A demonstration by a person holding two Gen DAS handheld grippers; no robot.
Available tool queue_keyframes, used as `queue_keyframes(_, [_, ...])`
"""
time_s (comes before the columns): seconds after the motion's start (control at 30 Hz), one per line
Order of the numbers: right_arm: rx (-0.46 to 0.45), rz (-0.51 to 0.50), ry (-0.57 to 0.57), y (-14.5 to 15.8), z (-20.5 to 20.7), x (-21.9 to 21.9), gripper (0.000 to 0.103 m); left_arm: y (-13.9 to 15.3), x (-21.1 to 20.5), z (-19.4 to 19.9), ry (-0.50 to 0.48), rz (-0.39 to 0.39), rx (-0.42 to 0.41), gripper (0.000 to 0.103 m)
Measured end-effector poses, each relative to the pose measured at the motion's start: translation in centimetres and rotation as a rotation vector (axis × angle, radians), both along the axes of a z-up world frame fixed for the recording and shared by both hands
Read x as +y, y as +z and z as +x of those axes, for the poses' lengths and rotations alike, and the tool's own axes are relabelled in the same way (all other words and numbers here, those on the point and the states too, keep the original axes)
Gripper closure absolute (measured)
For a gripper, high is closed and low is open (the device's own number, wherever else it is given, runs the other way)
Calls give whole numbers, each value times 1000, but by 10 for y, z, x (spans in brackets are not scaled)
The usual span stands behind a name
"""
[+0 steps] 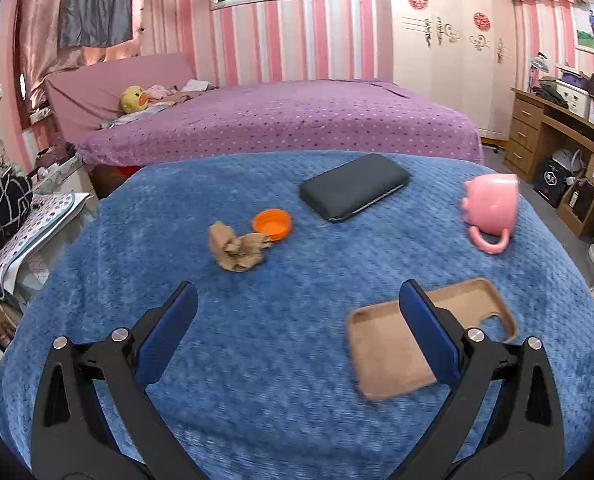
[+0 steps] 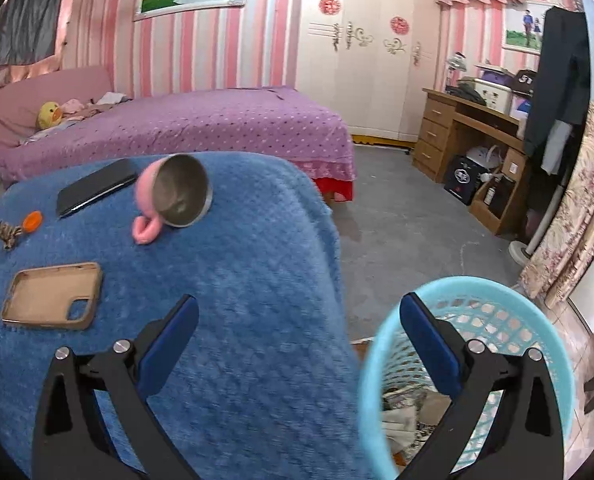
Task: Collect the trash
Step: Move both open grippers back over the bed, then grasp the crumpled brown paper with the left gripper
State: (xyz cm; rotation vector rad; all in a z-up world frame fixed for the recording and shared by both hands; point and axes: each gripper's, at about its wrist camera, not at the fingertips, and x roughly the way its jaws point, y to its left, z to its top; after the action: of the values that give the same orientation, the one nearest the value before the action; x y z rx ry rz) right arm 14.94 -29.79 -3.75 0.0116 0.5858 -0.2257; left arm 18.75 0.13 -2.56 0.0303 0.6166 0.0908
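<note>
Crumpled paper [image 1: 239, 249]: you are looking at the brown wad lying on the blue blanket [image 1: 281, 360], far left of the items, touching the orange cap [image 1: 272, 224] just beside it.
Black phone [image 1: 355, 187]: it is lying flat farther back, between the cap and the pink mug [image 1: 491, 210].
Pink mug: it is lying tipped on its side near the blanket's right edge, its metal-lined mouth facing your right gripper.
Tan phone case [image 1: 381, 354]: it is lying open side up, nearest you, partly hidden behind your left gripper's right finger.
Left gripper [image 1: 297, 304]: you are holding its jaws wide apart with nothing between them, above bare blanket; nothing is standing between it and the paper.
Right gripper [image 2: 297, 312]: its jaws are also standing wide apart and empty, straddling the blanket's right edge.
Blue basket [image 2: 377, 344]: it is sitting on the floor beside that edge, under the right finger, with scraps showing inside.
Open room: grey floor is lying clear to the right, toward the desk [image 2: 457, 120].
</note>
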Motion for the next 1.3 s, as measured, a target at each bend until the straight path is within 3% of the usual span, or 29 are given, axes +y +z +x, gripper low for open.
queue_keyframes(0.23, [11, 12, 46, 2, 17, 29, 5, -7, 36, 14, 57, 0, 30, 6])
queue_keyframes(0.43, [4, -20, 107, 11, 40, 57, 5, -14, 70, 38, 114, -74, 69, 6])
queue_keyframes(0.77, [87, -32, 127, -12, 68, 69, 5, -25, 82, 80, 91, -112, 112, 6])
queue_keyframes(0.87, [94, -23, 120, -14, 70, 67, 5, -30, 76, 91, 73, -107, 128, 11])
queue_keyframes(0.97, [101, -20, 116, -17, 70, 67, 5, -38, 69, 100, 32, -86, 163, 34])
queue_keyframes(1.03, [103, -25, 117, -18, 70, 68, 5, -43, 68, 103, 3, -102, 188, 63])
queue_keyframes(1.1, [98, -37, 121, -16, 70, 72, 5, -44, 72, 103, -9, -128, 190, 65])
queue_keyframes(1.13, [88, -42, 128, -15, 68, 77, 5, -42, 74, 101, -13, -143, 178, 78])
queue_keyframes(1.17, [82, -41, 133, -13, 68, 79, 5, -40, 77, 99, -20, -154, 170, 81])
queue_keyframes(1.2, [76, -36, 141, -11, 67, 83, 5, -38, 81, 97, -20, -151, 166, 93])
queue_keyframes(1.3, [64, -10, 175, -5, 70, 101, 5, -31, 94, 90, -1, -128, 142, 94])
